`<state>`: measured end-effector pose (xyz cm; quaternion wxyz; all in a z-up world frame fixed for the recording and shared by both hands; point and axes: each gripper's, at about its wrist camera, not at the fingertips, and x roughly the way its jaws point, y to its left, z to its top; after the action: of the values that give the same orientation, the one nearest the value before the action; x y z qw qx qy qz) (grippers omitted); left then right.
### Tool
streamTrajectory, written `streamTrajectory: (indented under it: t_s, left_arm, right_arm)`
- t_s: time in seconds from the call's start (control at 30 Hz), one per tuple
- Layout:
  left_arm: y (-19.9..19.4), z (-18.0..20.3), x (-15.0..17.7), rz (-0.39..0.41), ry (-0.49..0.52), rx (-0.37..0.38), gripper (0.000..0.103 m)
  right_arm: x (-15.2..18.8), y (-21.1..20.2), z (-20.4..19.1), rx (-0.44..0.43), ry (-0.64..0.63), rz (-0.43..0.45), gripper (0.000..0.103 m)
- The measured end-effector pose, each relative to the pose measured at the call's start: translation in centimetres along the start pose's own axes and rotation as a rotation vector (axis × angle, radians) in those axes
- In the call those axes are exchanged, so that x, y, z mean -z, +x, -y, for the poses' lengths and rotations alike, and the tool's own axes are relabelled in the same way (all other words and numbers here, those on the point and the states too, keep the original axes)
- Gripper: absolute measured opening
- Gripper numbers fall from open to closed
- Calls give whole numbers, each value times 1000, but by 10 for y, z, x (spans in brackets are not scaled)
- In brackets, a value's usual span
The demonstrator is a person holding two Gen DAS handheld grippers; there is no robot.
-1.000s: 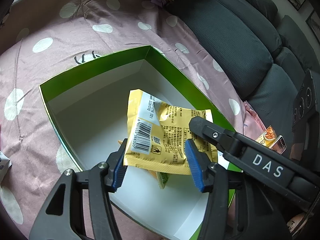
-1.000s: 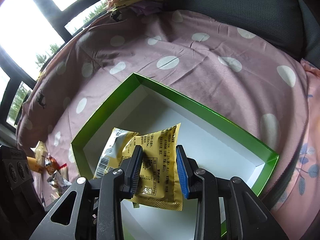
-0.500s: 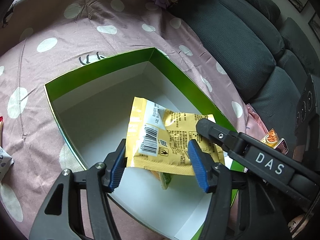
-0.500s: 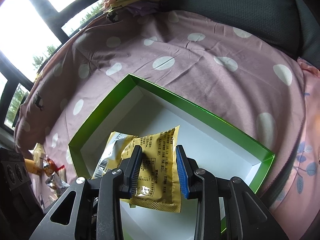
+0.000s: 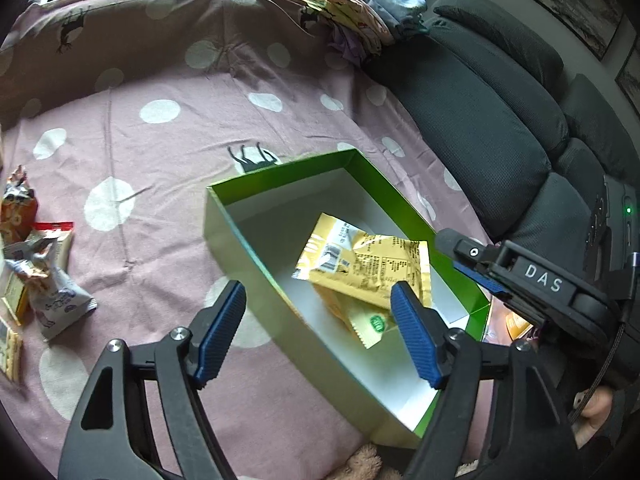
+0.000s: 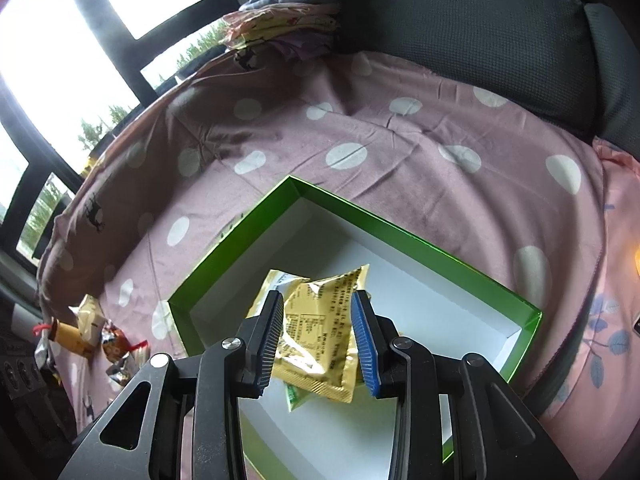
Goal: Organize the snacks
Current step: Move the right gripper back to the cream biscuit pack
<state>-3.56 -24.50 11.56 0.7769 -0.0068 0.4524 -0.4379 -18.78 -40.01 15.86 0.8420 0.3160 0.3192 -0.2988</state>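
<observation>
A green box (image 5: 256, 252) with a white inside lies on the pink dotted cloth; it also shows in the right wrist view (image 6: 404, 236). A yellow snack packet (image 5: 360, 264) sits in it over another packet with a green mark (image 5: 370, 326). My right gripper (image 6: 318, 340) is half shut around the yellow packet (image 6: 316, 328), pads close beside it; whether they press it is unclear. It appears in the left wrist view (image 5: 480, 268) too. My left gripper (image 5: 316, 332) is open and empty, straddling the box's near wall.
Several loose snack packets (image 5: 36, 272) lie on the cloth at the left, also visible in the right wrist view (image 6: 96, 340). A dark grey sofa back (image 5: 500, 120) runs along the right. Folded cloths (image 5: 352, 12) are piled at the far end.
My left gripper has pulled back and left, away from the yellow packet, its jaws now wider and over the box wall. The right gripper's jaws have opened a little around the packet.
</observation>
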Motion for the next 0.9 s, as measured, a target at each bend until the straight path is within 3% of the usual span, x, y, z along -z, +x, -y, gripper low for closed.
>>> streamTrajectory:
  t_s: [0.03, 0.07, 0.3, 0.5, 0.7, 0.9]
  left_arm:
    - [-11, -9, 3, 26, -15, -21, 85]
    - [-23, -20, 6, 57, -32, -45, 90]
    - [-103, -115, 39, 197, -229, -284, 95]
    - [-160, -192, 79, 306, -476, -373, 96]
    - [-160, -246, 104, 265, -630, -466, 96]
    - [-144, -274, 113, 191, -716, -460, 94]
  right_arm:
    - [0, -3, -4, -10, -6, 14, 52]
    - [1, -6, -9, -21, -13, 29, 56]
    - [10, -15, -64, -117, -126, 60, 59]
    - [33, -9, -133, -274, -286, 30, 71]
    - [76, 22, -212, -515, -428, -135, 71]
    - [128, 67, -283, -589, -582, -335, 71]
